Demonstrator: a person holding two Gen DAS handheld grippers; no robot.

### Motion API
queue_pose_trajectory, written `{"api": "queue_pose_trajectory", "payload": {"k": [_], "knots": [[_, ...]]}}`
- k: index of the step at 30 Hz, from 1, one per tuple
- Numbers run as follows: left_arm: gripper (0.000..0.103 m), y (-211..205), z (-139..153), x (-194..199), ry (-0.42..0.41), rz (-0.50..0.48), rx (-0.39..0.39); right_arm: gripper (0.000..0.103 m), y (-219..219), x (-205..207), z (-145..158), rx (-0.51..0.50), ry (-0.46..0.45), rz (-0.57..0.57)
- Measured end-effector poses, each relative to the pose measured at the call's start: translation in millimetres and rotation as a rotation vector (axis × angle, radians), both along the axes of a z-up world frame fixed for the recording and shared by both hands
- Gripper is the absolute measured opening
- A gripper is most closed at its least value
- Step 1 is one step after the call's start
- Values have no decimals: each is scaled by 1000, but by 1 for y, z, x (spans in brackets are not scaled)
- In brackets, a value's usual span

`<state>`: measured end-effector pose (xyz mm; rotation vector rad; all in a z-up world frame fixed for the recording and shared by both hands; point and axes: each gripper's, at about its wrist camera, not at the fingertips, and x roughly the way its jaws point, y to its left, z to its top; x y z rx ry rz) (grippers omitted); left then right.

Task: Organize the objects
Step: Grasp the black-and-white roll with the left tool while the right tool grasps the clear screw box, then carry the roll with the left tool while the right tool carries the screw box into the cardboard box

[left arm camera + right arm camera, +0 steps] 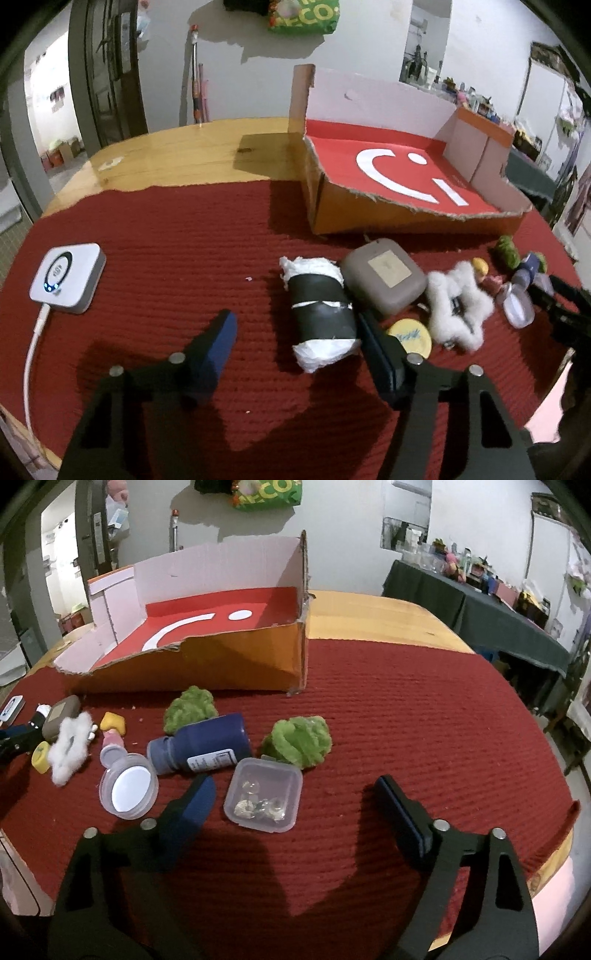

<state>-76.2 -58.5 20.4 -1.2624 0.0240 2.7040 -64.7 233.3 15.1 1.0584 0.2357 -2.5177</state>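
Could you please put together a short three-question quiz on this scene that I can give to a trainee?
1. True or false: the cardboard box already holds several of the objects.
2. Which thing lies between the fingers of the left gripper? A) the black-taped roll B) the yellow lid C) the white square device
3. Fill in: the clear square container between the fingers of the right gripper lies just in front of the blue ____, which is lying on its side.

Key: 1 false, its red floor is bare. 2 A; the pads do not yet press on it. 3 bottle.
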Motion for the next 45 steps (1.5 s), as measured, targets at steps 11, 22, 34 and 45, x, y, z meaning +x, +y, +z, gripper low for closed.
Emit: {"api": "queue_pose_trajectory", "payload": {"k": [11, 22, 34, 45], "knots": [[35, 3, 5, 9, 29, -29, 41, 36, 0, 9, 3, -35, 16, 34], [35, 9, 27, 21, 114, -41, 40, 36, 0, 18, 15, -49, 45, 71], [35, 20, 64, 25, 201, -80, 61, 36, 0, 15, 49, -89, 95, 119], [35, 42, 85, -12, 206, -125, 92, 36, -20, -19, 88, -94, 137, 203]]}}
